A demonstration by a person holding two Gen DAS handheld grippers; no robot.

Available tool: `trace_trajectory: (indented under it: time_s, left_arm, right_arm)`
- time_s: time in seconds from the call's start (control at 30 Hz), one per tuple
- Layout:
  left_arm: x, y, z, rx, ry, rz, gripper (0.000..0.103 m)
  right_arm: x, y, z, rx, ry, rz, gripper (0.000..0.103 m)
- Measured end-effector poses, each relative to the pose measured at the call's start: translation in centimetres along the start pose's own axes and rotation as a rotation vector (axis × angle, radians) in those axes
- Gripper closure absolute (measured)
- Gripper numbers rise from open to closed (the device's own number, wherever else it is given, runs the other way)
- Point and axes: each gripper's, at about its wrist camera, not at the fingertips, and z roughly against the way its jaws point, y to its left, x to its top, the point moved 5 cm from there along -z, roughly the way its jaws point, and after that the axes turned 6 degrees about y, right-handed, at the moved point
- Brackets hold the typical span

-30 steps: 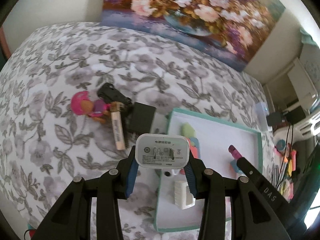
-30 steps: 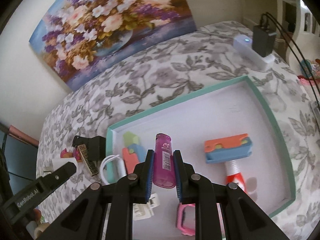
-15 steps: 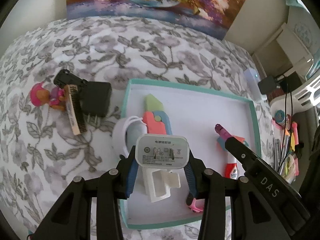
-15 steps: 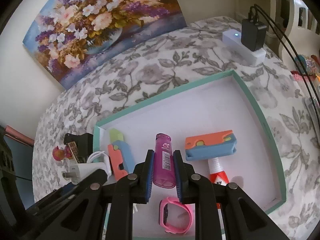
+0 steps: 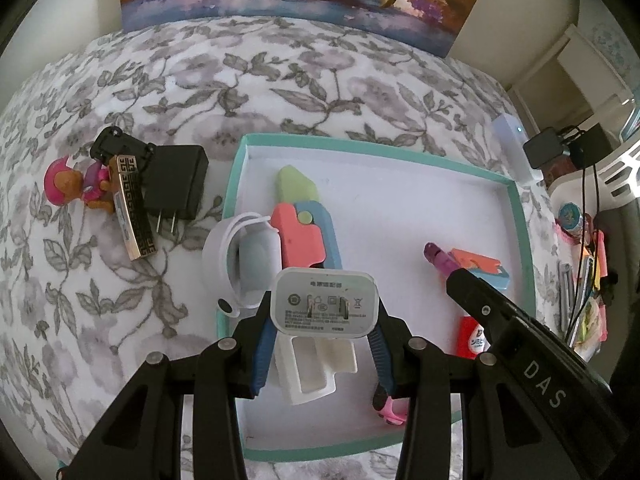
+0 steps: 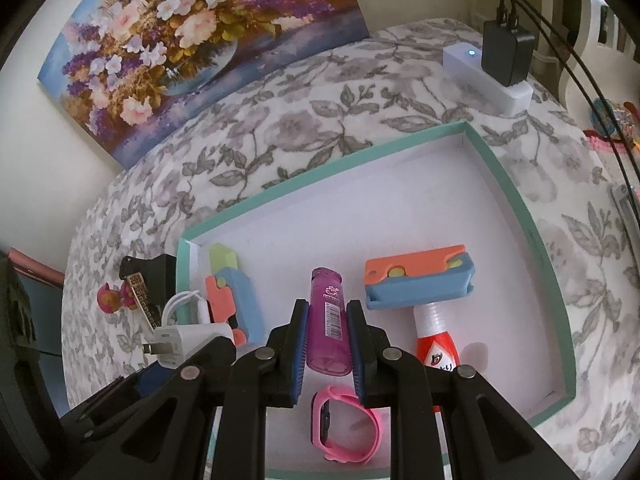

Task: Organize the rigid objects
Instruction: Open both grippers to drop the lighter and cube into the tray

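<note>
While the left tool [image 5: 323, 336] clamps one white plug-in charger block [image 5: 325, 304] above the teal-rimmed white tray [image 5: 520, 216], the right tool [image 6: 327, 344] has its jaws easing apart around one translucent purple lighter [image 6: 327, 320], pads near its sides. Inside the tray lie two orange-and-blue plastic toys [image 6: 418, 280], one pink watch [image 6: 344, 428] and one red-and-white glue bottle [image 6: 436, 340]. One black adapter [image 5: 174, 184] and one pink figurine [image 5: 76, 188] sit on the floral bed beside it.

Flower painting [image 6: 188, 40] leans vs wall behind grey floral cloth [image 6: 320, 128]. White power strip [image 6: 486, 76] w/ black adapter [image 6: 506, 56] plugged in, far right corner. Cables [image 5: 582, 216] & colourful clutter [image 5: 588, 264] off right edge.
</note>
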Motion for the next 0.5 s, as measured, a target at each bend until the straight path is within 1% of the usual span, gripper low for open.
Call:
trace_trajectory:
  time_s: [0.2, 0.37, 0.43, 0.5]
  left_arm:
    - [0.0, 0.1, -0.3, 0.013, 0.008, 0.001, 0.058]
    - [0.3, -0.2, 0.6, 0.007, -0.023, -0.011, 0.052]
    - [0.4, -0.1, 1.0, 0.003, -0.036, -0.010, 0.047]
    - [0.5, 0.1, 1.4, -0.004, -0.045, -0.005, 0.044]
  right_arm:
    - [0.1, 0.1, 0.1, -0.002, -0.005, -0.003, 0.080]
    - [0.4, 0.2, 1.1, 0.002, -0.035, -0.006, 0.080]
    - [0.6, 0.2, 1.7, 0.006, -0.055, -0.007, 0.080]
    - [0.7, 0.3, 2.1, 0.011, -0.071, -0.008, 0.080]
